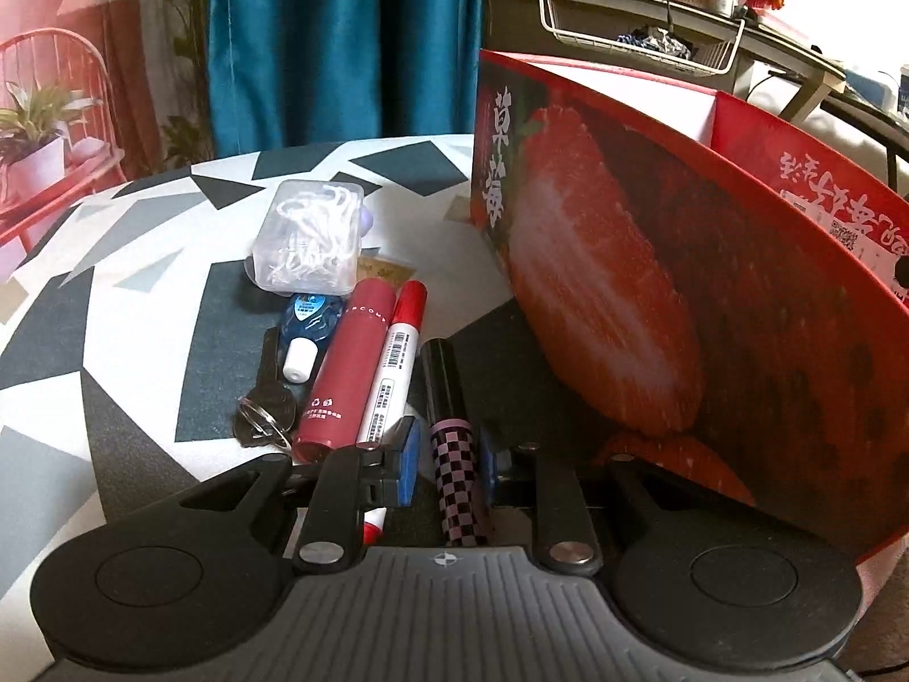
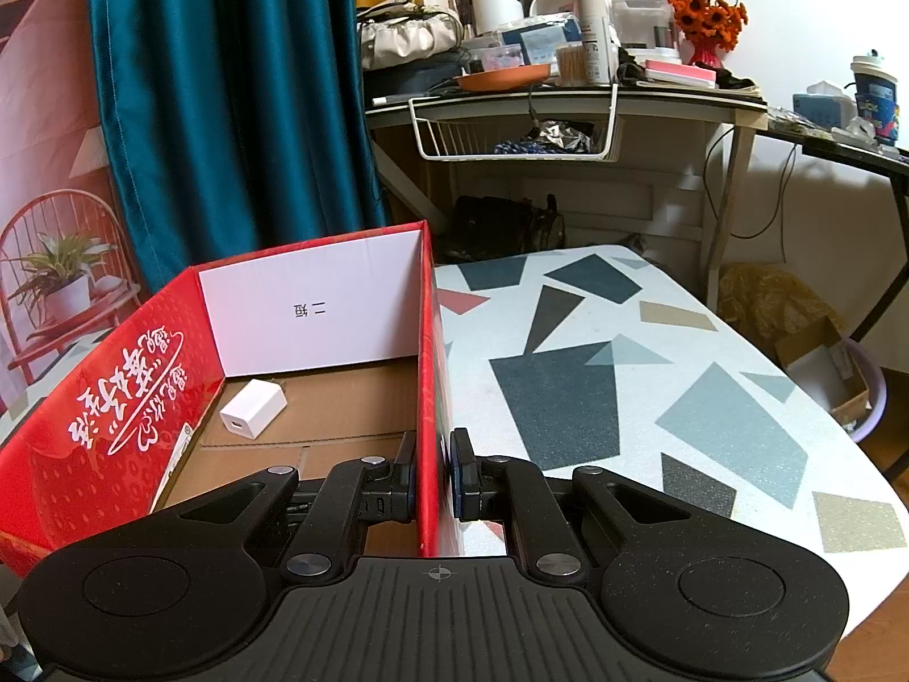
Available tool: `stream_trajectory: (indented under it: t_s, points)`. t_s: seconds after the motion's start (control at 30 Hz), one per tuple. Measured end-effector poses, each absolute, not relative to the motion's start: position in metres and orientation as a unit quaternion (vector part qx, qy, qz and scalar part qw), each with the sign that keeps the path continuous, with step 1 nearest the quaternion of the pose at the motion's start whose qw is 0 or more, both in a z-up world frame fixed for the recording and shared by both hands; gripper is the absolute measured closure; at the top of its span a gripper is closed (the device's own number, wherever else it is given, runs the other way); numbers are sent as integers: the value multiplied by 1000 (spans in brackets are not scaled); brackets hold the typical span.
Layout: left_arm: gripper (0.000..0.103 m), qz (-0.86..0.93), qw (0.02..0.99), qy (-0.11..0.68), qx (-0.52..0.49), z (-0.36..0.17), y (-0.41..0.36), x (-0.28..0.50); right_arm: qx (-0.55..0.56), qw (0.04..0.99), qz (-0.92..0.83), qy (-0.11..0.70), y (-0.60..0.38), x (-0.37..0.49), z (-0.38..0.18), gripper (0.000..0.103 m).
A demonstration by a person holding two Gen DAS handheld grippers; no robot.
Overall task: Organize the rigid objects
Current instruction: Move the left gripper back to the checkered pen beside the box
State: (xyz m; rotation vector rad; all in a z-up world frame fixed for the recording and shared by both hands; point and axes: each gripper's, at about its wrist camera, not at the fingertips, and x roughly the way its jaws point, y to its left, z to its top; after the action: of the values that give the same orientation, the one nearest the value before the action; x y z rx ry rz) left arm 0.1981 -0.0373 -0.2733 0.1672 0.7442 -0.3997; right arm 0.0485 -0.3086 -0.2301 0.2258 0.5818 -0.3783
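We steady red strawberry box (image 2: 113,426) with right gripper (image 2: 433,474), jaws pinched on its right wall near table's front edge. Left gripper (image 1: 449,457) straddles checkered tube (image 1: 454,454), jaws narrow, pads not clearly pressing; likely next for box. White charger (image 2: 253,406) already inside.
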Motion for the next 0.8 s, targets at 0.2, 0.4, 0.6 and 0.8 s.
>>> stream_trajectory:
  t_s: [0.2,0.4,0.6,0.8]
  points:
    - [79,-194,911,356,80,-274,-38,198,110,934,-185,284,-309,48,-230,93]
    - [79,-191,911,357,74,-275,-38,198,110,934,-185,284,-308,48,-230,93]
    - [79,-192,912,354,76,-275,-37,198,107,934,-188,285,-308,48,-230,93]
    - [79,-189,912,356,71,-275,-37,199,95,933,-194,287,-305,50,-230,93]
